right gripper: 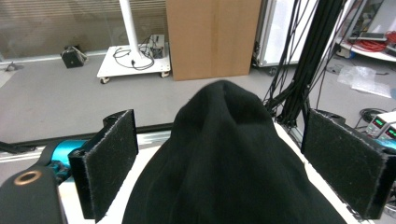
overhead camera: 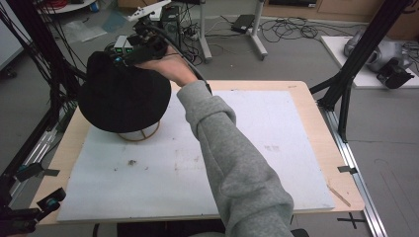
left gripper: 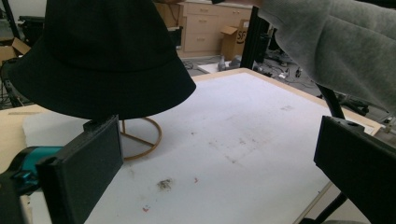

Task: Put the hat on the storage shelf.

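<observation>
A black bucket hat (overhead camera: 123,98) sits on a gold wire stand (overhead camera: 143,134) at the far left of the white mat (overhead camera: 276,148). My right gripper (overhead camera: 127,55) hovers at the hat's crown, held by a hand in a grey sleeve (overhead camera: 232,163). In the right gripper view its jaws (right gripper: 229,149) stand open on either side of the crown (right gripper: 224,191), and the pads are clear of the fabric. My left gripper (overhead camera: 43,185) stays at the near left corner of the table, open (left gripper: 219,163) and with nothing between its fingers, facing the hat (left gripper: 102,56) and the stand's ring (left gripper: 144,140).
The mat lies on a wooden board (overhead camera: 316,113). Black frame posts (overhead camera: 356,64) stand off the right edge and bundles of black cables (overhead camera: 54,74) hang at the left. A cardboard box (right gripper: 212,37) stands on the floor beyond the hat.
</observation>
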Demonstrator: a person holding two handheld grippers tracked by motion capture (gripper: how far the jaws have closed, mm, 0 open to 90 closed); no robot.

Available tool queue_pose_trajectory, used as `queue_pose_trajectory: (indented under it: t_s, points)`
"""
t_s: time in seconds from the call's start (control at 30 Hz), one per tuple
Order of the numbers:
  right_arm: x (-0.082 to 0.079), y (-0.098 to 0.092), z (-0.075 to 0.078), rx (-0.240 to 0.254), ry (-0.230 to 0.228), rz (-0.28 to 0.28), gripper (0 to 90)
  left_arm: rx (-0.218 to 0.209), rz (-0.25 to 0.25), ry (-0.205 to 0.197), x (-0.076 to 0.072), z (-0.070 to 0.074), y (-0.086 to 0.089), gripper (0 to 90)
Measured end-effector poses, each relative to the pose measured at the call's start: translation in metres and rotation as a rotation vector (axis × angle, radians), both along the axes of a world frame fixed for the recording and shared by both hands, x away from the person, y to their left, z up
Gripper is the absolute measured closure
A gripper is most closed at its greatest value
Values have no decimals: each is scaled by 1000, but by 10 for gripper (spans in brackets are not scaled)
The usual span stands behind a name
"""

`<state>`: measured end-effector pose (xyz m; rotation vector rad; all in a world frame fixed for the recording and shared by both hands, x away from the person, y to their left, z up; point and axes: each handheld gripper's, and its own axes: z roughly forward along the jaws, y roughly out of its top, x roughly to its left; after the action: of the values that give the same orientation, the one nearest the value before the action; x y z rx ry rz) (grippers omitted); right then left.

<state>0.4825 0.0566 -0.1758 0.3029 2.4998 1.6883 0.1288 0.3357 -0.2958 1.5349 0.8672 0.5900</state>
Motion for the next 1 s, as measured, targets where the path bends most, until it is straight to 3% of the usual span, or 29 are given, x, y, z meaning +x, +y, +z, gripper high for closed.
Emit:
queue_pose_trajectory:
  t_s: [0.2, 0.37, 0.5, 0.73, 1.0]
  points:
    - [-10, -38, -4, 14, -2, -25, 104, -13, -12, -29, 1, 6, 1, 17]
    - [-21, -77, -8, 37, 1, -59, 104, -22, -13, -16, 8, 3, 2, 17]
    - [-28, -92, -11, 44, -9, -62, 104, 7, 0, -17, 14, 4, -1, 17]
    - [-47, -127, -19, 39, -29, -78, 104, -8, -17, -8, 23, 1, -5, 17]
    - [-64, -153, -24, 48, -53, -101, 104, -13, -21, -9, 28, 2, -5, 17]
